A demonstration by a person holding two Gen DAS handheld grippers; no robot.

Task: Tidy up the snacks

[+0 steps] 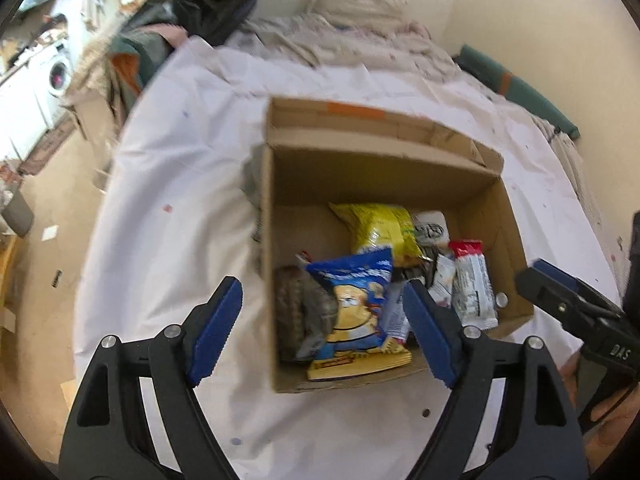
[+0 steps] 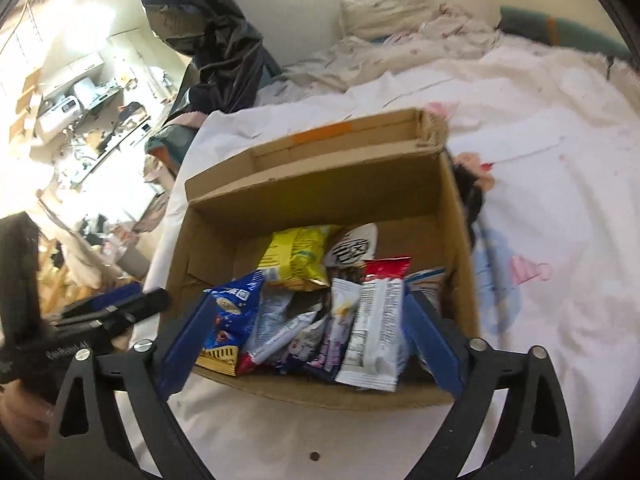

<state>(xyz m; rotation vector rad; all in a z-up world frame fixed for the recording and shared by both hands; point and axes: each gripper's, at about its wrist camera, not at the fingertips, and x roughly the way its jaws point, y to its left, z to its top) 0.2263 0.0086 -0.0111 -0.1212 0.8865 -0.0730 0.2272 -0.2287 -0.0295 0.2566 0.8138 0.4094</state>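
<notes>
- We saw a bed (image 1: 180, 184) covered by a white sheet.
- An open cardboard box (image 1: 384, 176) sat on it.
- Crumpled bedding (image 2: 400, 40) lay beyond the box.

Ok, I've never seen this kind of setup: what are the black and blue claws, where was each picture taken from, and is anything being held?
There is no robot here. A person holds a hand-operated clamp in each hand, and each clamp carries a wide-angle camera looking along its two blue-padded fingers. One picture comes from the left gripper, the other from the right gripper; each also shows the other clamp at its edge. Both stand open over a cardboard box on a white sheet. Nothing is held. Inside the box lie snack packets: a yellow bag, a blue bag and a red-topped white bar, among others.
</notes>
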